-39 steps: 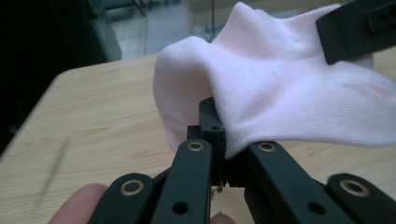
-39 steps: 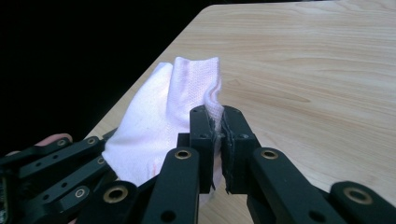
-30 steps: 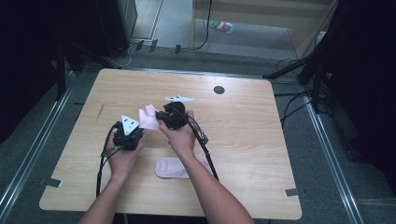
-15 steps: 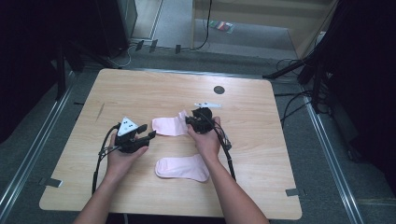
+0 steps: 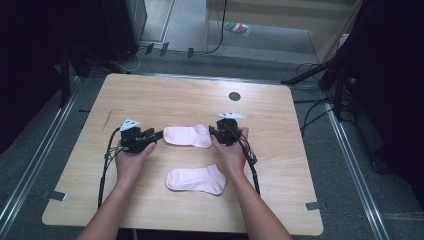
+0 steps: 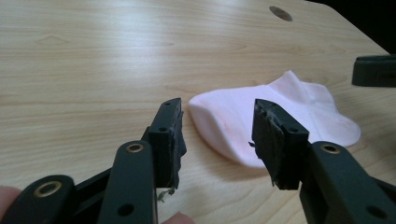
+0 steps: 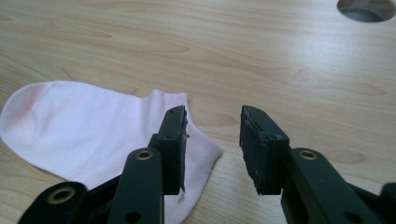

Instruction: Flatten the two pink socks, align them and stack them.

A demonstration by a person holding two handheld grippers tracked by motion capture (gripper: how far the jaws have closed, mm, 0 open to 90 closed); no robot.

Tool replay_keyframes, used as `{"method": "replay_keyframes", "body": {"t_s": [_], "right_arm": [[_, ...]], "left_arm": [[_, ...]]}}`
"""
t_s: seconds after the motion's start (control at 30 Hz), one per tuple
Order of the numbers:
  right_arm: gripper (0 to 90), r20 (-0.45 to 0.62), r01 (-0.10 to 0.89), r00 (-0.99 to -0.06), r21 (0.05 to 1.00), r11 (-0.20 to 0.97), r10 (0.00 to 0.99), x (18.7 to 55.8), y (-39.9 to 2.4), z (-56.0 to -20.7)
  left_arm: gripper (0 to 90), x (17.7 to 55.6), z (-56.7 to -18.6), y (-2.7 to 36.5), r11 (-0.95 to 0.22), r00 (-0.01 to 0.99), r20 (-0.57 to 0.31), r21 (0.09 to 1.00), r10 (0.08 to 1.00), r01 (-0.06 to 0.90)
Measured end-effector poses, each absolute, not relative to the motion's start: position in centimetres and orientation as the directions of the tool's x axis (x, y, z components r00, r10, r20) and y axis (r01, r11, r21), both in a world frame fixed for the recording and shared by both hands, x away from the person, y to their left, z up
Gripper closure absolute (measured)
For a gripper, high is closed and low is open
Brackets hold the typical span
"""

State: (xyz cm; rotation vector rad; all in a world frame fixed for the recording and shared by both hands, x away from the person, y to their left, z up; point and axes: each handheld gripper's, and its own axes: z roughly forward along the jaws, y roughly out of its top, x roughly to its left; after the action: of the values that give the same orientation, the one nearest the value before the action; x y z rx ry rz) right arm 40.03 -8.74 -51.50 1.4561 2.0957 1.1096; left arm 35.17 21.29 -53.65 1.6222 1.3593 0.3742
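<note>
Two pale pink socks lie flat on the wooden table (image 5: pixel 300 165). The far sock (image 5: pixel 189 136) stretches between my grippers, and the near sock (image 5: pixel 196 179) lies between the person's forearms. My left gripper (image 5: pixel 159 135) stands open at the far sock's toe (image 6: pixel 233 121); its jaws have just been opening and grip nothing (image 6: pixel 217 126). At the cuff end, my right gripper (image 5: pixel 214 132) is open too, its jaws having just been opening. The cuff (image 7: pixel 84 126) lies flat beside and under one jaw, unpressed (image 7: pixel 214 126).
A round hole (image 5: pixel 234 96) sits in the table behind the right gripper, also seen as a hole (image 7: pixel 366 7) in the right gripper view. Black cables (image 5: pixel 105 165) trail from both grippers toward the near edge. The other gripper's jaw (image 6: pixel 373 70) shows past the sock.
One second ago both grippers held the far sock bunched together at mid-table. The hands have moved apart, the sock now lies flat, and both grippers have let go.
</note>
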Motion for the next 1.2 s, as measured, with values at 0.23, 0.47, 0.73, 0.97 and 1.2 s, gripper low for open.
{"method": "replay_keyframes", "body": {"t_s": [0.23, 0.47, 0.73, 0.97, 1.2], "right_arm": [[52.2, 0.157, 0.635, -0.455, 0.748, 0.196, 0.877, 41.1, -7.5, -53.2], [59.3, 0.099, 0.619, -0.487, 0.74, 0.263, 0.867, 41.1, -6.8, -54.4], [83.2, 0.042, 0.587, -0.505, 0.749, 0.308, 0.862, 40.5, -7.1, -54.4], [87.6, 0.09, 0.632, -0.477, 0.726, 0.27, 0.874, 40.4, -7.8, -54.2], [88.6, 0.145, 0.661, -0.434, 0.721, 0.206, 0.889, 39.9, -9.2, -54.0]], "left_arm": [[60.6, 37.6, -53.6, 20.1, 0.059, 0.287, -0.336, 0.735, 0.897, 0.675], [72.7, 37.9, -54.4, 20.1, 0.004, 0.287, -0.295, 0.703, 0.911, 0.711], [90.0, 37.5, -54.7, 20.4, -0.038, 0.347, -0.303, 0.702, 0.887, 0.711], [90.0, 36.5, -54.8, 21.1, -0.031, 0.346, -0.28, 0.738, 0.895, 0.674], [90.0, 35.3, -53.9, 21.7, -0.021, 0.368, -0.288, 0.762, 0.884, 0.647]]}}
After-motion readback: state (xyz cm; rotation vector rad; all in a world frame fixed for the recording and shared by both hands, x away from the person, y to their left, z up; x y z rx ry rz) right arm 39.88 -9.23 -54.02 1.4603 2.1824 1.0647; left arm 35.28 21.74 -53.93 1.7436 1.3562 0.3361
